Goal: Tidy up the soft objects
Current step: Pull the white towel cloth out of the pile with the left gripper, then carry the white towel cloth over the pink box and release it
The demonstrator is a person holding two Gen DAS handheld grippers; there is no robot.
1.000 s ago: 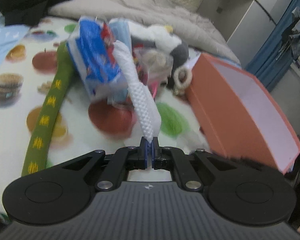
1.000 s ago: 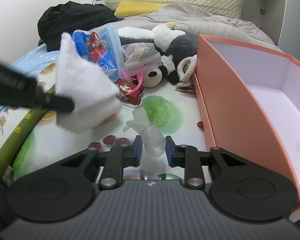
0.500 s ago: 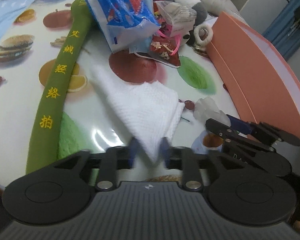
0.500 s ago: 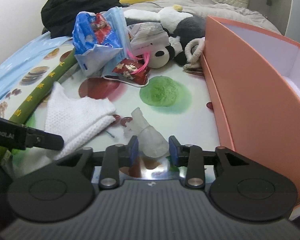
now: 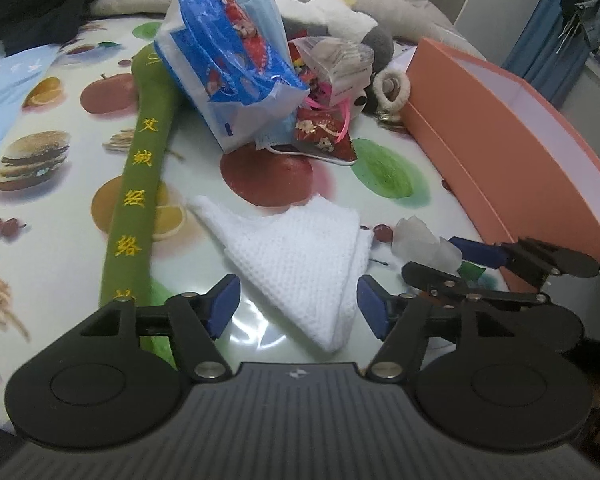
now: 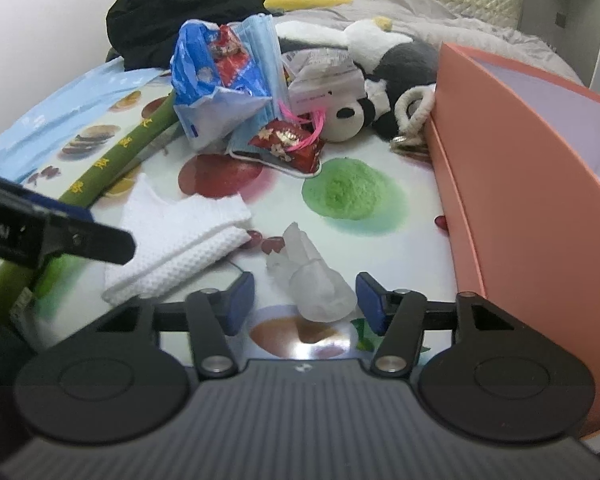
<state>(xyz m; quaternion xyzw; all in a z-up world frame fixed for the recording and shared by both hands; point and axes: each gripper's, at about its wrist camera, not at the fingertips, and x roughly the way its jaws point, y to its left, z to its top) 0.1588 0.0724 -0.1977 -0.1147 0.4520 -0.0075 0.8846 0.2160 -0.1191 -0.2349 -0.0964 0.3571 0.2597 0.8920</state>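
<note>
A folded white waffle cloth lies flat on the fruit-print tablecloth. My left gripper straddles its near corner; the jaws are opening and the pads stand clear of the cloth. A small translucent plastic piece lies on the table between the fingers of my right gripper, whose jaws are opening too, with gaps on both sides. In the left wrist view the right gripper's fingers show at the right beside the plastic piece.
An open orange box stands at the right. A long green padded strip runs along the left. Behind lie a blue-and-white bag, a red pouch, a panda plush, black clothing and a grey blanket.
The left gripper let go of the white cloth, which dropped from hanging to lying folded on the table, and its jaws spread. The right jaws widened off the plastic piece.
</note>
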